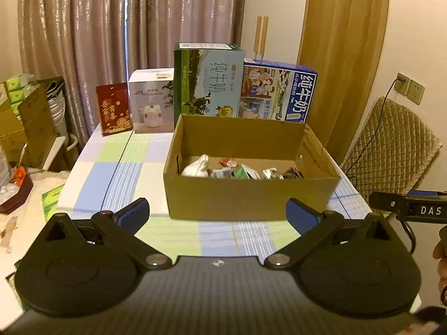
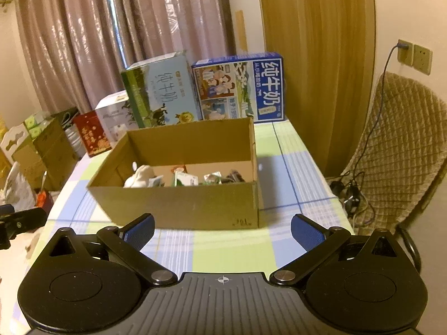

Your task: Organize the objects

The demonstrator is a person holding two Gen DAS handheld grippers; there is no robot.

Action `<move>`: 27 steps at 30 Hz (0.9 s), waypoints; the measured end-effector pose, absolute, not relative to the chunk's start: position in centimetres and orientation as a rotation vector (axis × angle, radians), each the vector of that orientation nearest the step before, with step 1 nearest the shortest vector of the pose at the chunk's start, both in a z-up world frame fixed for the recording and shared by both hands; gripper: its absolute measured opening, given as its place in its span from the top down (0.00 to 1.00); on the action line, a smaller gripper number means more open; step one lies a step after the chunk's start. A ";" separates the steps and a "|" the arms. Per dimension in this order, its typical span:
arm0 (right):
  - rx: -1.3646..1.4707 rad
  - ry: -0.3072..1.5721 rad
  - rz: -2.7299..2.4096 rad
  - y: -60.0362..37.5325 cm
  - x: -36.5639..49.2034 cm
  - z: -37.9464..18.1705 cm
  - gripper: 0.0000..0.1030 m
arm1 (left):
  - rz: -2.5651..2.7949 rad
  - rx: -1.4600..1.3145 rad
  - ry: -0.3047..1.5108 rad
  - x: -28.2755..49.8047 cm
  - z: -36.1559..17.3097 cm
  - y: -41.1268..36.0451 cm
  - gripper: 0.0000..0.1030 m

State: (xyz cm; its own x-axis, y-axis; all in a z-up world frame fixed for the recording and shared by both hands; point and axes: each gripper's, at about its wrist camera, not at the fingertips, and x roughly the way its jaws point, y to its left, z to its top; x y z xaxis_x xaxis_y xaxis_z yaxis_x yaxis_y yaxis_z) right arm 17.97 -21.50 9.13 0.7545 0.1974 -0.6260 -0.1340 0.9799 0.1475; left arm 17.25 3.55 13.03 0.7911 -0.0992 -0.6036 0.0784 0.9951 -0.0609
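Both claws spread and empty, facing the box.

I hold the left gripper (image 1: pixel 218 215) and right gripper (image 2: pixel 222 230) low over the table (image 1: pixel 123 162), jaws wide apart, nothing between them. The box (image 1: pixel 245 192) sits straight ahead of both, its long side across my view, a little right of centre for the left claw and left of centre for the right. Small items (image 1: pixel 240 171) already lie inside, along its near wall. Neither claw looks clearly nearer; I judge either could reach in over the front edge.
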 end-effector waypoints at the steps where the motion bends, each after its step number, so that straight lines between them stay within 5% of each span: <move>1: 0.091 0.694 0.191 -21.5 17.1 9.4 0.02 | -0.079 -0.031 0.664 16.5 13.3 3.4 0.01; 27: 0.081 0.669 0.233 -22.1 5.0 10.9 0.02 | -0.018 -0.082 0.680 4.0 13.9 2.2 0.01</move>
